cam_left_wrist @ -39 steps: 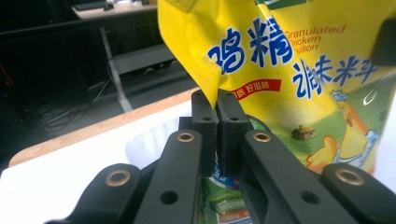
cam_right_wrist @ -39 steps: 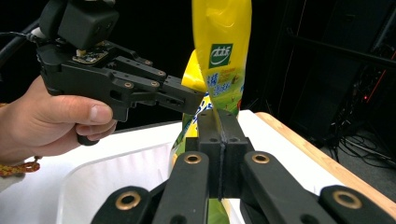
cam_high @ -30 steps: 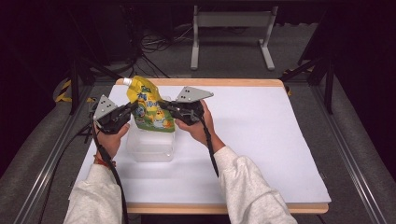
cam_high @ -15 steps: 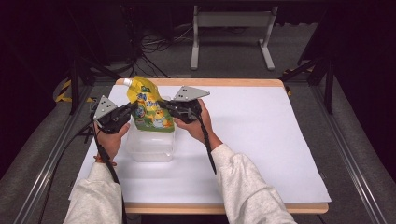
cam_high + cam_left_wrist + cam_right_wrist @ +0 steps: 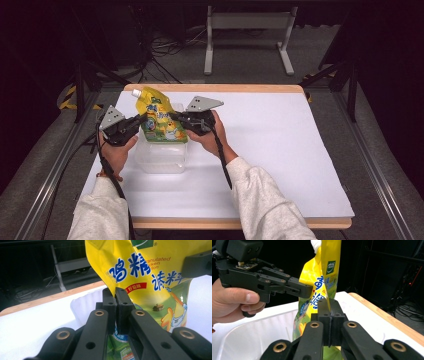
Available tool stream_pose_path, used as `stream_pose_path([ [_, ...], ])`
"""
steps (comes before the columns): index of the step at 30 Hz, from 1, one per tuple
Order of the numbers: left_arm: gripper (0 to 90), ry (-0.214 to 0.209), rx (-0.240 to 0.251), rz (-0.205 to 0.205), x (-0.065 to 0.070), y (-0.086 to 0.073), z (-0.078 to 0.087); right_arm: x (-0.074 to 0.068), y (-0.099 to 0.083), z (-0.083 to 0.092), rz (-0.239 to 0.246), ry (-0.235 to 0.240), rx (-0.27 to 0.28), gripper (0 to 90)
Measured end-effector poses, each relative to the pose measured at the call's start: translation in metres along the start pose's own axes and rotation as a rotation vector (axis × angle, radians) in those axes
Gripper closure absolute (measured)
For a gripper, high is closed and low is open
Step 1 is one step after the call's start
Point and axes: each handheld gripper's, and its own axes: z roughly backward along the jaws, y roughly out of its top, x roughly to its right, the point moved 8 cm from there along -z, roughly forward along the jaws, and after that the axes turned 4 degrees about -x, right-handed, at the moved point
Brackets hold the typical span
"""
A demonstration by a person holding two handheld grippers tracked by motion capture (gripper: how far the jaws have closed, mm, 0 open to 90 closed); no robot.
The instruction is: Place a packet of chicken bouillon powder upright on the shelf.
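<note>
Yellow and shiny, the pouch [image 5: 161,122] hangs between two pairs of tongs, right above a see-through plastic box [image 5: 161,155] that sits on the white bench [image 5: 280,150]. The pouch has a white cap [image 5: 136,93] at its top corner, and that corner tips away toward the far left.

The left tongs [image 5: 141,120] are pinched tight on the left edge of the pouch. From the left gripper view you can see the two black jaws pressed together with the yellow edge squeezed in between [image 5: 115,293]. The right tongs [image 5: 174,117] are pinched on the other edge the same way, and the right gripper view shows the thin edge caught in the shut jaws [image 5: 329,305].

Not much has changed in the last second. The pouch was already held up over the box by both edges, and it sits in almost the same spot now. Both hands have kept nearly still and both grips have stayed tight.

That looks like a pause with the pouch lined up over the box. The bottom of the pouch seems to be at the box's open top, though it is hard to tell how far in it is. I think the next thing is to lower it in and then let go.
</note>
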Motion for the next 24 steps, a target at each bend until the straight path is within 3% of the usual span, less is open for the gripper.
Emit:
stream_pose_path([
  [4, 87.3, -0.002, 0.006, 0.011, 0.000, 0.001, 0.002, -0.004, 0.001, -0.002, 0.020, -0.009, -0.015, 89.6],
  [12, 87.5, -0.019, 0.001, 0.042, -0.002, -0.003, -0.001, -0.006, -0.001, -0.006, -0.011, -0.004, -0.034, 89.0],
  [15, 87.6, -0.023, -0.016, 0.057, -0.003, -0.007, -0.003, -0.011, -0.004, -0.017, -0.012, -0.002, -0.089, 87.8],
  [18, 87.8, -0.021, -0.023, 0.052, -0.004, -0.009, -0.004, -0.012, -0.004, -0.020, -0.002, -0.009, -0.106, 87.8],
  [19, 88.0, -0.020, -0.019, 0.057, -0.004, -0.009, -0.004, -0.011, -0.006, -0.021, -0.026, -0.001, -0.101, 87.8],
  [24, 89.5, -0.018, -0.046, 0.041, -0.003, -0.012, -0.005, -0.010, -0.009, -0.023, -0.035, -0.003, -0.114, 89.7],
])
